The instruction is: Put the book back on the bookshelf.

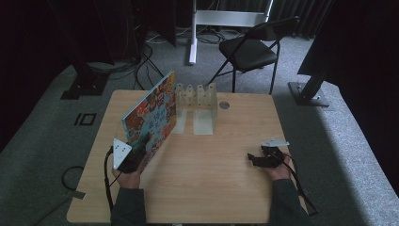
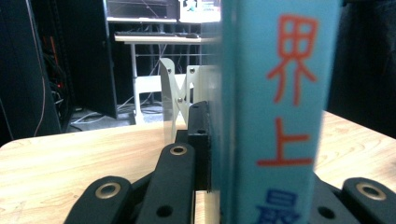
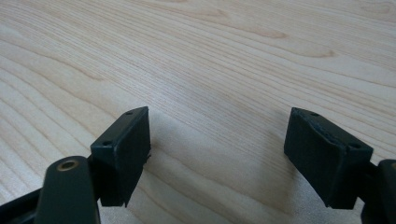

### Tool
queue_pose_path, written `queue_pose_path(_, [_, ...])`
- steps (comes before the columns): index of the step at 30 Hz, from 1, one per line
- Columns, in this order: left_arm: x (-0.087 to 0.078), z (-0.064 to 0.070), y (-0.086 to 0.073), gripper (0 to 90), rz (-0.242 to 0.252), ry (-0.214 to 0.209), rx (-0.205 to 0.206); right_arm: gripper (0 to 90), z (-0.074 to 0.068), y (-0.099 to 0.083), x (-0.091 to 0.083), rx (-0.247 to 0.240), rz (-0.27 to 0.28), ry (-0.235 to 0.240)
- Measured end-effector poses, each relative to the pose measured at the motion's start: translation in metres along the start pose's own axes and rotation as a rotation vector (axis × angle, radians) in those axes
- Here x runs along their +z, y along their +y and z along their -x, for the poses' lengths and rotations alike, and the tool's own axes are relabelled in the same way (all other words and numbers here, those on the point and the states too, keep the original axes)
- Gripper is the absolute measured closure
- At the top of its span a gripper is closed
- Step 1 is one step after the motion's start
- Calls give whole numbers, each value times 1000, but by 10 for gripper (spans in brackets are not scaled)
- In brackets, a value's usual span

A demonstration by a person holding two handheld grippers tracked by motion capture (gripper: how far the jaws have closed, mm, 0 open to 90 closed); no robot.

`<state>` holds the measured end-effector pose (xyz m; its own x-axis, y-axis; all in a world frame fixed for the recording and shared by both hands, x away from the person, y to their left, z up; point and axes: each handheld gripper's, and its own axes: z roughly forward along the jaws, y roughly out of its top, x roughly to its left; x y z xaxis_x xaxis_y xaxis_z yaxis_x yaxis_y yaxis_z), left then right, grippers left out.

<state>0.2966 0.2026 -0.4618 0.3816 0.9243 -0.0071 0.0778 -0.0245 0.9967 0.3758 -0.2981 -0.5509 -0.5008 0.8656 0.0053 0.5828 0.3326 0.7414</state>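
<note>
The left gripper [image 1: 134,157] clamps the book [image 1: 151,118] by its spine, holding it tilted just in front of the rack [image 1: 197,101]. Insertion into 1 slot remains. The right gripper [image 1: 259,159] rests idle, jaws wide apart, holding nothing.

A pale wood-grain counter [image 1: 226,155], smooth and satin with light streaking, carries a hardcover book [image 1: 150,120] whose printed cover looks glossy and whose teal spine [image 2: 275,112] has a slight sheen under red lettering. The left tool [image 2: 205,154] shows matt black plastic links with brass-coloured rivets; the right tool [image 3: 217,154] has dull black pads with scuffed edges. At the far side stands a translucent, frosted plastic rack [image 1: 197,106]. Beyond, a black chair [image 1: 251,49] with a matt seat rests on grey carpet [image 1: 47,127]
</note>
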Motion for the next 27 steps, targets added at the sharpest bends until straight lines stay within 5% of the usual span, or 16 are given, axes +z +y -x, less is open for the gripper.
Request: queue_pose_path(27, [28,2,18,810,17,28,37,223,0,0,0,0,0,0])
